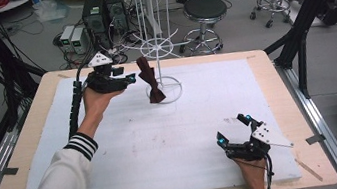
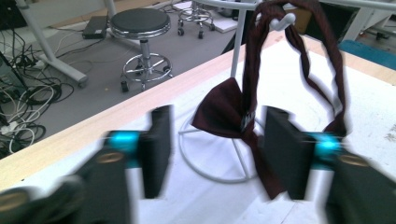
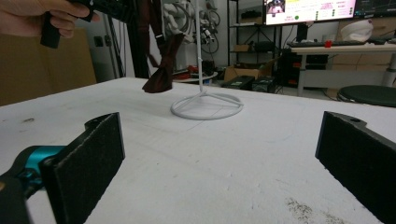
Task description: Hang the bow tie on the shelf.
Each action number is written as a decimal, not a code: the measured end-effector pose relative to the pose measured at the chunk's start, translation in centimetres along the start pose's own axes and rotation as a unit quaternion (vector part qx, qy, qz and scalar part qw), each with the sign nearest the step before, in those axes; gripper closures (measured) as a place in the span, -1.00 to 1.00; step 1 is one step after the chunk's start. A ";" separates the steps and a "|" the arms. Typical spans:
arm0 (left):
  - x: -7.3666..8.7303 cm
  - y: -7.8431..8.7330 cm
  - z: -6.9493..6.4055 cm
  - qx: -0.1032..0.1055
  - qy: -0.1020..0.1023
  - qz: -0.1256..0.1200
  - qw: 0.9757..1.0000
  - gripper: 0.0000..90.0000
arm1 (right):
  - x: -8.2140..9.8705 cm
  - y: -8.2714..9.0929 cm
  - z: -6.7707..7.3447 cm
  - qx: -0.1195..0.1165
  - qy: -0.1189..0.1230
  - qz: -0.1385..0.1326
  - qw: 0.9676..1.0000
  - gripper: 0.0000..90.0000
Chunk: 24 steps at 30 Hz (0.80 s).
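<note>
- The step in hand seemed to be taking the dark red bow tie (image 2: 224, 114) that hung by its strap from a hook of the white wire stand (image 1: 156, 35).
- To do it well, I judged the left tongs (image 1: 126, 79) should go forward until the knot sat between the jaws, close on the thick middle and not on the thin strap, then lift the strap up and off the hook (a sideways pull could tip the light stand).
- The left tongs stood wide open and held nothing; in the left gripper view the bow hung just beyond the jaws, nearer to the right one, not yet between them.
- In the high view the bow tie hung above the round foot of the stand, at the far middle of the white surface (image 1: 128, 146), just beside the left tongs.
- The right tongs (image 1: 235, 130) were also wide and empty, low over the near right part of the surface, well apart from the bow tie.
</note>
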State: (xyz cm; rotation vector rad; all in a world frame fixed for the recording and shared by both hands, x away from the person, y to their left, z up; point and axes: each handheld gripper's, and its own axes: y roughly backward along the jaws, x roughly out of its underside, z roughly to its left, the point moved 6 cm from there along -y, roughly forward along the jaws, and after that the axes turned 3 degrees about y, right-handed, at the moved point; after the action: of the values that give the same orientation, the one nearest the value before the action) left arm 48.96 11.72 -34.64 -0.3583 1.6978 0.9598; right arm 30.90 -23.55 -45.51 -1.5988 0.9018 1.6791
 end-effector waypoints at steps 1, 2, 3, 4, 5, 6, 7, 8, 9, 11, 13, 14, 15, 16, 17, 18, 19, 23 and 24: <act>0.0 0.0 0.0 0.000 -0.003 -0.004 1.000 -0.30 | 0.0 0.0 0.0 0.000 0.000 0.001 1.000 -0.99; -0.1 0.0 0.0 0.006 -0.011 -0.011 1.000 -0.38 | 0.0 0.0 0.0 0.000 0.001 0.000 1.000 -0.99; -0.2 0.1 -0.1 0.013 -0.016 -0.018 1.000 -0.38 | 0.0 0.0 0.0 0.000 0.001 0.000 1.000 -0.99; -0.4 0.2 -0.3 0.021 -0.028 -0.028 0.999 -0.63 | 0.0 0.0 0.0 0.000 0.001 0.000 1.000 -0.99; -0.4 0.2 -0.3 0.021 -0.028 -0.028 0.999 -0.82 | 0.0 0.0 0.0 0.000 0.002 0.000 1.000 -0.99; -0.5 0.2 -0.5 0.028 -0.028 -0.029 0.999 -0.88 | 0.0 0.0 0.0 0.000 0.001 0.001 1.000 -0.99; -0.5 0.5 -0.7 0.047 -0.033 -0.032 0.998 -0.89 | 0.0 0.0 0.0 -0.001 0.000 0.000 1.000 -0.99; -0.5 0.5 -0.7 0.047 -0.033 -0.032 0.998 -0.96 | 0.0 0.0 0.0 0.000 0.001 0.000 1.000 -0.99; -0.5 0.6 -0.7 0.052 -0.035 -0.029 0.998 -0.96 | 0.0 0.0 0.0 0.000 0.001 0.000 1.000 -0.99; -0.5 1.2 -0.7 0.064 -0.038 -0.040 0.996 -0.96 | 0.0 0.0 0.0 -0.001 0.001 0.000 1.000 -0.99; -0.3 2.5 -0.5 0.070 -0.038 -0.058 0.995 -0.96 | 0.0 0.0 0.0 -0.001 -0.001 -0.001 1.000 -0.99; -0.3 2.5 -0.5 0.070 -0.038 -0.058 0.995 -0.96 | 0.0 0.0 0.0 -0.001 -0.001 -0.001 1.000 -0.99; -0.1 2.9 -0.5 0.073 -0.039 -0.064 0.995 -0.96 | 0.0 0.0 0.0 -0.001 -0.001 -0.001 1.000 -0.99; 0.4 3.9 -0.5 0.076 -0.043 -0.068 0.994 -0.96 | 0.0 0.0 -0.1 -0.001 -0.001 -0.002 1.000 -0.99; 0.4 3.9 -0.5 0.076 -0.043 -0.068 0.994 -0.96 | 0.0 0.0 -0.1 -0.001 -0.001 -0.002 1.000 -0.99; 0.6 4.4 -0.5 0.081 -0.045 -0.076 0.993 -0.96 | 0.0 0.0 -0.1 -0.001 0.001 -0.001 1.000 -0.99; 0.8 5.0 -0.5 0.083 -0.048 -0.082 0.992 -0.96 | 0.0 0.0 0.0 -0.001 0.001 0.000 1.000 -0.99; 2.1 7.2 -1.0 0.086 -0.058 -0.101 0.990 -0.96 | 0.0 0.0 0.0 0.000 0.002 0.000 1.000 -0.99; 2.5 7.7 -1.1 0.086 -0.058 -0.101 0.989 -0.96 | 0.0 0.0 0.0 0.001 0.002 0.000 1.000 -0.99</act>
State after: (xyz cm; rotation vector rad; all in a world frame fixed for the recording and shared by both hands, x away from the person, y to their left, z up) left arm 42.24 16.32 -33.65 -0.3465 1.5913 0.6686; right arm 30.92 -23.54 -45.51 -1.6027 0.9056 1.6756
